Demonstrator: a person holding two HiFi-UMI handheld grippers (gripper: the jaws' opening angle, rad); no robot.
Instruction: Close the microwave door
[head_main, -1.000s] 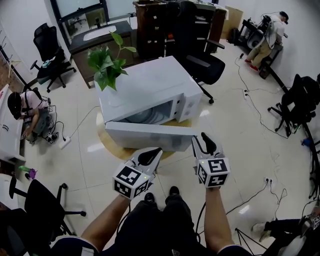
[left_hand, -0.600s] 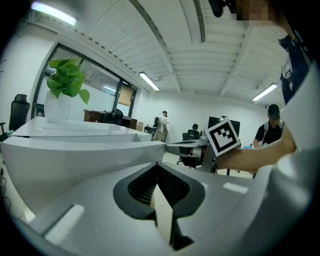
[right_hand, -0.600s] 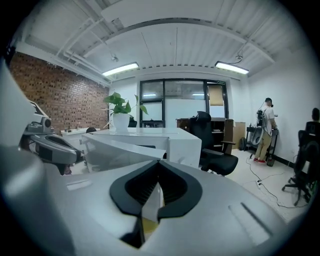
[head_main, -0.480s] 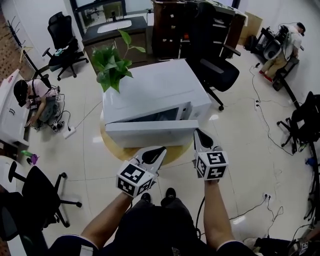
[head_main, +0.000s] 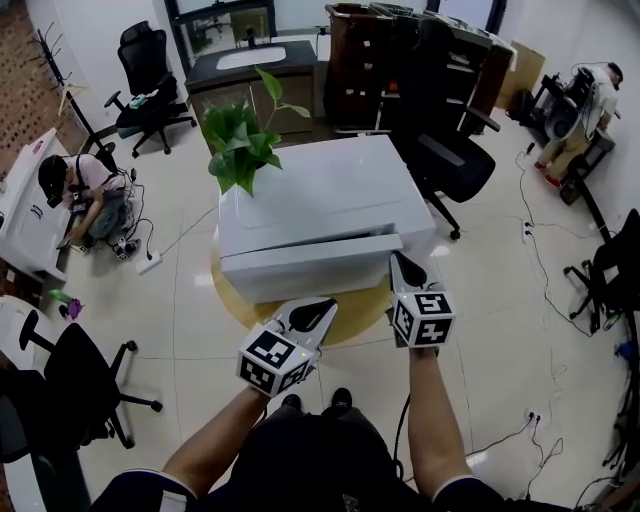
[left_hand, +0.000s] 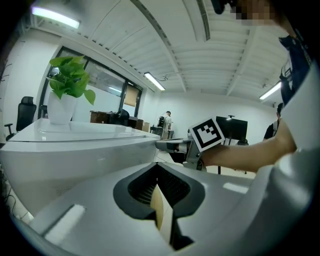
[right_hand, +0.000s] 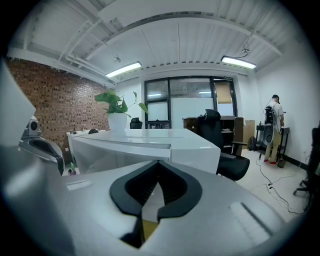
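Microwave door (head_main: 310, 268): barely ajar, cavity hidden | left tool (head_main: 326, 305): pinched closed, empty | right tool (head_main: 398, 260): pinched closed, empty

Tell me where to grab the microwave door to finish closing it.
Take the door by its free upper edge, coming from the front, your side. It seems hinged along the bottom and stands slightly ajar, a dark gap showing along its top right.

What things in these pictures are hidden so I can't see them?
- Inside of the microwave: in every view, its almost shut door covers it.
- Microwave's buttons: the head view looks down on its top, and neither gripper view shows any.
- Whether the right gripper touches the door: too small to tell in the head view.
- Round table: mostly under the microwave in the head view.
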